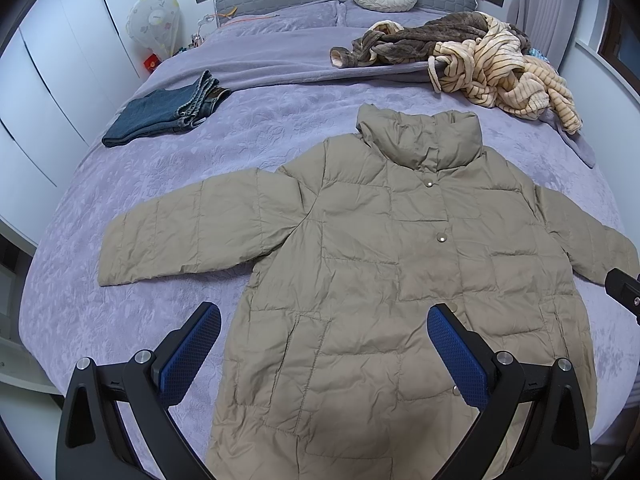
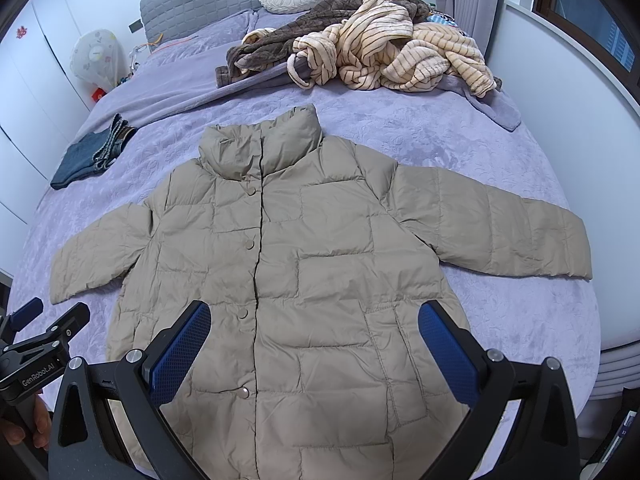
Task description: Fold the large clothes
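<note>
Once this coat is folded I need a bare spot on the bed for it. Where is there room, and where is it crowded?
Bare bedspread lies between the folded jeans and the puffer coat collar, and left of its left sleeve. In the right wrist view, another strip runs beyond the right sleeve to the bed's edge. The far right is crowded: a heap of striped and brown clothes sits there.

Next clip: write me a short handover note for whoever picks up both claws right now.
Left claw: open, empty, above the coat's lower half.
Right claw: open, empty, also above the lower half.
The tan coat lies flat on the bed, front up, snapped shut, sleeves spread.
Done: jeans folded at far left.
Left: fold the coat, then the heap of robes near the headboard.
</note>
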`<control>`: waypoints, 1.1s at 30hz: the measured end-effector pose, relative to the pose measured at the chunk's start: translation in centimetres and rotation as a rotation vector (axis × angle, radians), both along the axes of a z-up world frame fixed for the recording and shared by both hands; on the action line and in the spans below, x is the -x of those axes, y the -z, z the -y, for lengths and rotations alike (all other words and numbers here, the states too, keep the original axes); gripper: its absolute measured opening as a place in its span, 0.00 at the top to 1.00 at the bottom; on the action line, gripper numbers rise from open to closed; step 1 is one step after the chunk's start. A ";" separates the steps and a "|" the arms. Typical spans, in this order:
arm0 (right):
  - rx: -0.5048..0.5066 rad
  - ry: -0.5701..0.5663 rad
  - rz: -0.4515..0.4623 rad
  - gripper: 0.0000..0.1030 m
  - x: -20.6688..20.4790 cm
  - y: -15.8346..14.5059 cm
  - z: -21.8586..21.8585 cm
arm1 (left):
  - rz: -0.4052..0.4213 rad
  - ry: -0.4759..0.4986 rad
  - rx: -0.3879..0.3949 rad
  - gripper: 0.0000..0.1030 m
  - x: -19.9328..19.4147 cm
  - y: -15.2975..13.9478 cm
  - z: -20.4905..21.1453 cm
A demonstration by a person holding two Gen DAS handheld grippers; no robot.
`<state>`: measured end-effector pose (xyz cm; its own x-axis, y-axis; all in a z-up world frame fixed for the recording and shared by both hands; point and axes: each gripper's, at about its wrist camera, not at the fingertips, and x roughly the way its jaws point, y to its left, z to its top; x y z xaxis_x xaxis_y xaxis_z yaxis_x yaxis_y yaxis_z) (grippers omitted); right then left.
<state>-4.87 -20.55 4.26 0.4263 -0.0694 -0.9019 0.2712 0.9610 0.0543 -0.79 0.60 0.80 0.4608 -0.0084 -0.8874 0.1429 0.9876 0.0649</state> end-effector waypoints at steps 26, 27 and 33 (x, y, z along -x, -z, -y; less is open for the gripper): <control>0.001 0.001 0.000 0.00 -0.2 0.0 -0.1 | -0.005 -0.001 0.000 0.00 0.0 0.4 -0.5; 0.001 0.001 0.000 0.00 -0.2 0.1 0.0 | -0.005 -0.001 0.000 0.00 0.0 0.4 -0.5; 0.000 0.000 -0.001 0.00 -0.3 0.1 0.0 | -0.014 0.001 -0.002 0.00 -0.1 0.7 -0.6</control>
